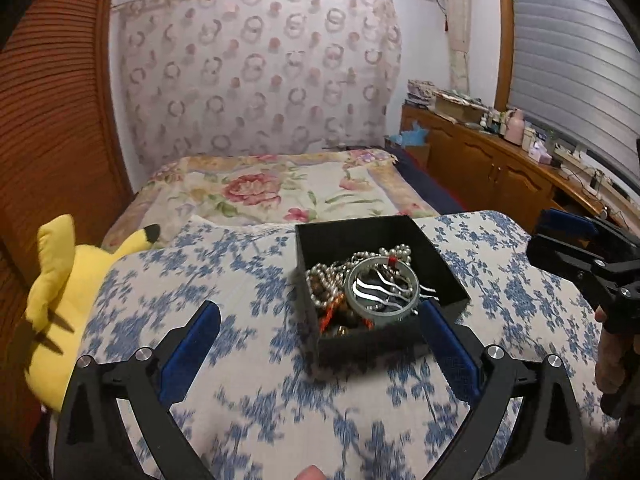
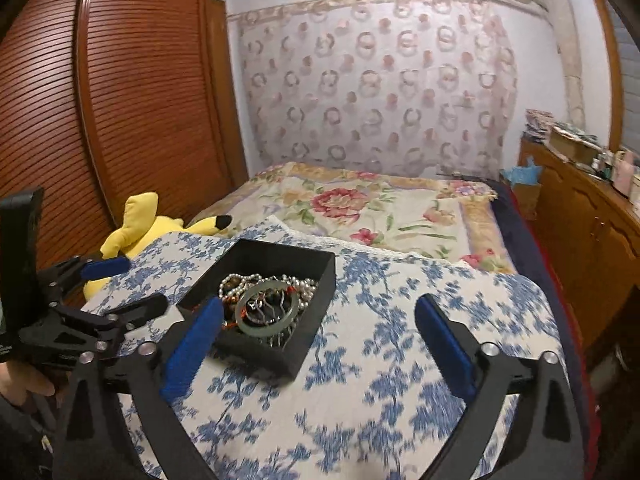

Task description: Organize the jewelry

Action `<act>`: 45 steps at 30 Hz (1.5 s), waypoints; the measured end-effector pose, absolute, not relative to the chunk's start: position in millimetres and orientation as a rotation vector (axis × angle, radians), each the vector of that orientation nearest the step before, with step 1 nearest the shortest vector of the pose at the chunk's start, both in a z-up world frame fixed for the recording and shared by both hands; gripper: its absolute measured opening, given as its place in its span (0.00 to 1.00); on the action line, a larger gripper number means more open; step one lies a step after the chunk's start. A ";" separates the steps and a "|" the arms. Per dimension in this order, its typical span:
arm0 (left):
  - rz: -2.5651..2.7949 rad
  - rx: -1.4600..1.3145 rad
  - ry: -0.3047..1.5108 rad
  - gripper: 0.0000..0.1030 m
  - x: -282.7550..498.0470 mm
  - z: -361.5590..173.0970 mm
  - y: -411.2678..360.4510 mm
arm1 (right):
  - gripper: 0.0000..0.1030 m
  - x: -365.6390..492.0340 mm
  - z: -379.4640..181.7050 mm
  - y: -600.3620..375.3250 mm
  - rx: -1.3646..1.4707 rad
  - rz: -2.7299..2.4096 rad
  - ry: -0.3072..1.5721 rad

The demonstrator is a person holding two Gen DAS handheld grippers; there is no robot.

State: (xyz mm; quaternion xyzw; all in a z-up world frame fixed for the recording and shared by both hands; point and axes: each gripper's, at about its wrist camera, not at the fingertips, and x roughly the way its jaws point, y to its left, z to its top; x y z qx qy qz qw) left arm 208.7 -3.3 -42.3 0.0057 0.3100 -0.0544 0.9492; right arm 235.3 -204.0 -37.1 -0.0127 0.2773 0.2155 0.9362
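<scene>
- Left claw (image 1: 320, 330): blue-padded jaws spread wide, nothing between the pads; right pad overlaps the near right corner of the black box (image 1: 444, 280) in the left wrist view, contact impossible to tell.
- Right claw (image 2: 318, 330): jaws also spread wide and empty; left pad in front of the box's near left corner in the right wrist view, right pad over bare cover.
- Black box: open-topped, lidless, square, sitting on the blue-and-white floral cover (image 1: 248, 412) at the near end of the bed.
- Inside the box, one tangled heap:
  - pale green bangle (image 1: 352, 304) lying on top, tilted
  - silver wavy-toothed hair comb (image 1: 380, 290) showing through and beside the bangle
  - string of pearly beads (image 1: 320, 280) looped along the far and left sides
  - brown beads and an orange-red cord (image 1: 326, 318) at the near left corner
- Yellow plush toy (image 1: 60, 292) at the left edge of the cover, well apart from the box.
- Farther up the bed: pink-flowered bedspread (image 1: 256, 190).
- Wooden sideboard (image 1: 492, 164) along the right wall, cluttered with small items too blurred to name.
</scene>
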 end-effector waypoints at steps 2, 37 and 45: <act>-0.100 0.016 0.615 0.93 193.2 -37.2 -2.3 | 0.98 219.8 -32.3 -206.4 -0.024 0.430 0.552; -0.043 -0.006 0.488 0.93 63.9 10.8 -1.0 | 0.98 86.0 -3.5 -221.8 0.044 0.322 0.396; -0.043 -0.008 0.488 0.93 63.0 11.3 -0.7 | 0.98 90.2 -5.6 -222.8 0.044 0.311 0.402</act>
